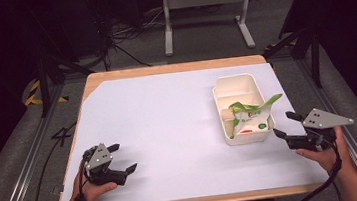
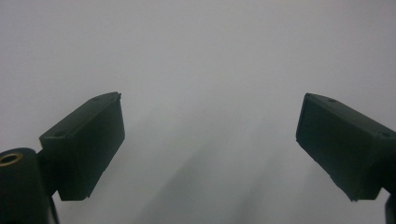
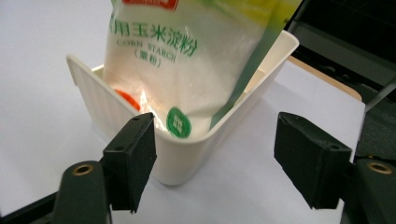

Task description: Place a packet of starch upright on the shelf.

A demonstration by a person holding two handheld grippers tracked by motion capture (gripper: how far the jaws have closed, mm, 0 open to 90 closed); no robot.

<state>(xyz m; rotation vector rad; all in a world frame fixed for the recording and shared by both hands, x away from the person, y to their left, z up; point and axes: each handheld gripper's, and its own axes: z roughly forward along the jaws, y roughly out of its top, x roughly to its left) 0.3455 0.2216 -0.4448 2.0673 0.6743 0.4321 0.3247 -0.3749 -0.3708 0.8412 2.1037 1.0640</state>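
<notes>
Your corn starch bag [image 1: 250, 115] sits in the cream compartment box [image 1: 235, 82], slumped into the box's near section with its green top edge poking out over the box's right rim, tilted, not lying flat. In the right gripper view the bag [image 3: 187, 70] leans against the box's near corner wall [image 3: 116, 107], which is what props it up; the print reads CORN STARCH. The box stands on the right half of the white worktop [image 1: 159, 127], which leaves it on your right hand's side. Your right claw [image 1: 285, 125] is just beside the box's near right corner, apart from it, jaws wide and holding nothing; in its own view the box corner shows between the two jaws but farther off, no pad on the wall or the bag. Judgement: the bag looks dropped in and let go, and the wide claw low beside the box fits a release or a re-grip of the box corner, can't tell which. Your left claw [image 1: 124, 158] is well apart from the box, far to its left near the worktop's front edge, jaws wide, nothing held; its own view has bare white surface [image 2: 201, 56] between the jaws. It looks parked out of the way, since one hand seems enough for the bag and box.
</notes>
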